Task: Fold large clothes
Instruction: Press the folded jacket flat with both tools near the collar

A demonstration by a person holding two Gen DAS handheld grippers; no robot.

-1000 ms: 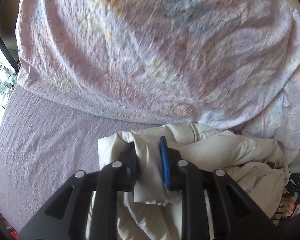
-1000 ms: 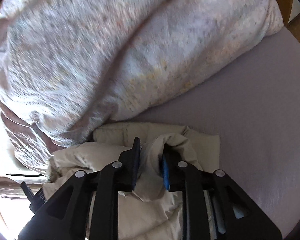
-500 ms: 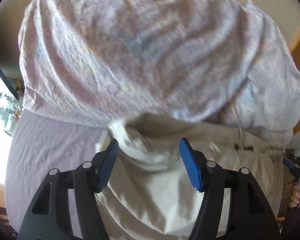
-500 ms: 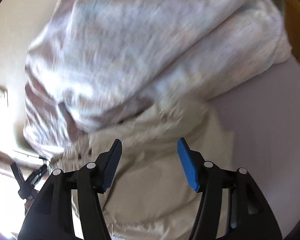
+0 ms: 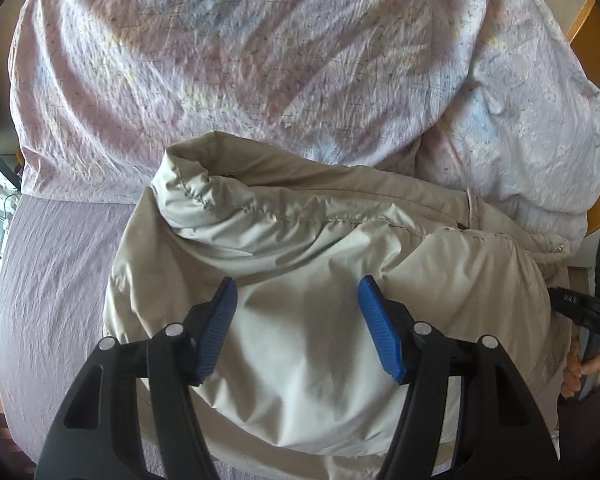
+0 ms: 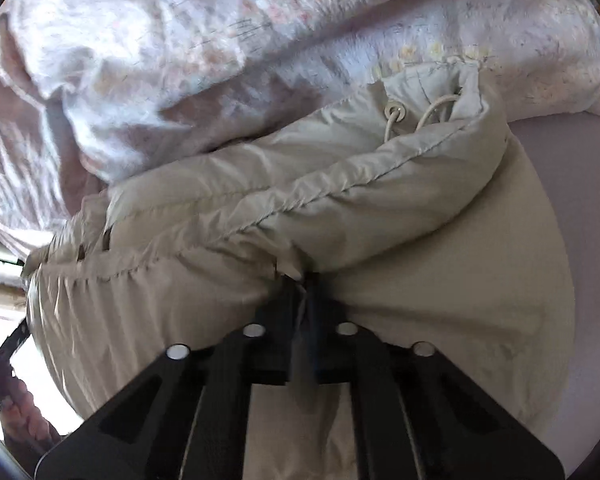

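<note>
A beige padded jacket (image 5: 320, 240) lies bunched on a purple bed sheet (image 5: 56, 280). My left gripper (image 5: 298, 300) is open just above its smooth front panel, blue pads spread, nothing between them. In the right wrist view the jacket (image 6: 380, 208) fills the middle, its hem with a drawcord and eyelet (image 6: 400, 112) at the far end. My right gripper (image 6: 302, 280) is shut on a fold of the jacket at its gathered seam. The fingertips are buried in fabric.
A big crumpled floral duvet (image 5: 260, 52) lies piled behind the jacket and touches it; it also shows in the right wrist view (image 6: 220, 40). Purple sheet (image 6: 580, 200) lies to the right. The other gripper and hand (image 5: 584, 320) show at the right edge.
Both grippers let go of the jacket and opened half a second ago. The left stays open over the jacket. The right has moved in and shut on a fold at the seam.
</note>
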